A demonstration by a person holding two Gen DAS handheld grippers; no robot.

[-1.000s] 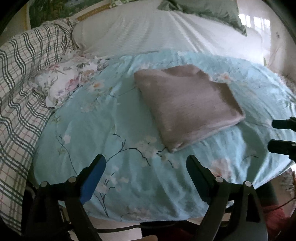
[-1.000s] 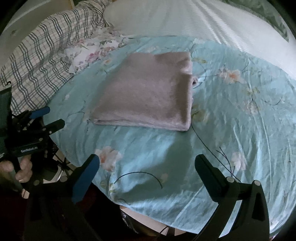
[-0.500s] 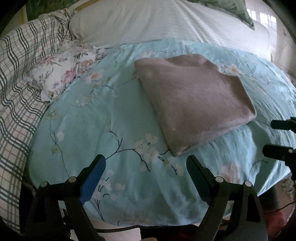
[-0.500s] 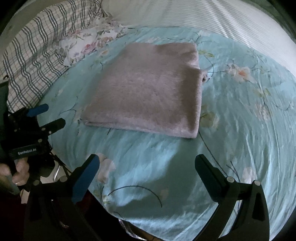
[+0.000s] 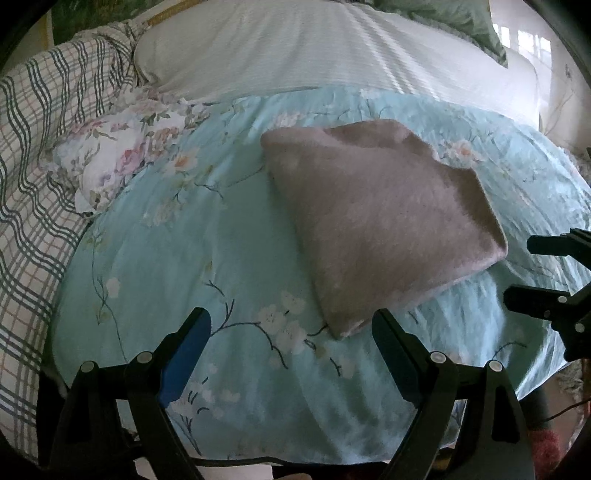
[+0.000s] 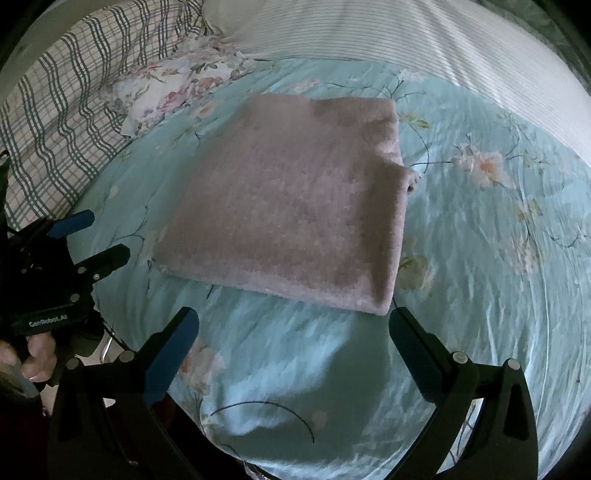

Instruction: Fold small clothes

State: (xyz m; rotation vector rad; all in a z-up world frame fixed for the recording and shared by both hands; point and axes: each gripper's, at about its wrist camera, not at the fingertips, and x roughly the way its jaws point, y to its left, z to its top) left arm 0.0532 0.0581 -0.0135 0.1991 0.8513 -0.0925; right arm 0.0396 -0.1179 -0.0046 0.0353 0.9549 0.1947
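Observation:
A mauve fuzzy garment (image 5: 376, 218) lies folded into a flat rectangle on the light blue floral quilt (image 5: 207, 258); it also shows in the right wrist view (image 6: 291, 206). My left gripper (image 5: 291, 328) is open and empty, its right finger just short of the garment's near corner. My right gripper (image 6: 293, 325) is open and empty, hovering just short of the garment's near edge. The right gripper's fingers (image 5: 546, 273) show at the right edge of the left view. The left gripper (image 6: 88, 236), held by a hand, shows at the left of the right view.
A floral cloth (image 5: 114, 158) lies bunched at the quilt's far left, beside a plaid blanket (image 5: 33, 177). A white striped sheet (image 5: 314, 51) covers the far part of the bed, with a green pillow (image 5: 461, 26) behind. The bed's edge runs under both grippers.
Both grippers have moved forward toward the folded garment, which now looks larger and nearer. Both stayed open. The garment has not moved.

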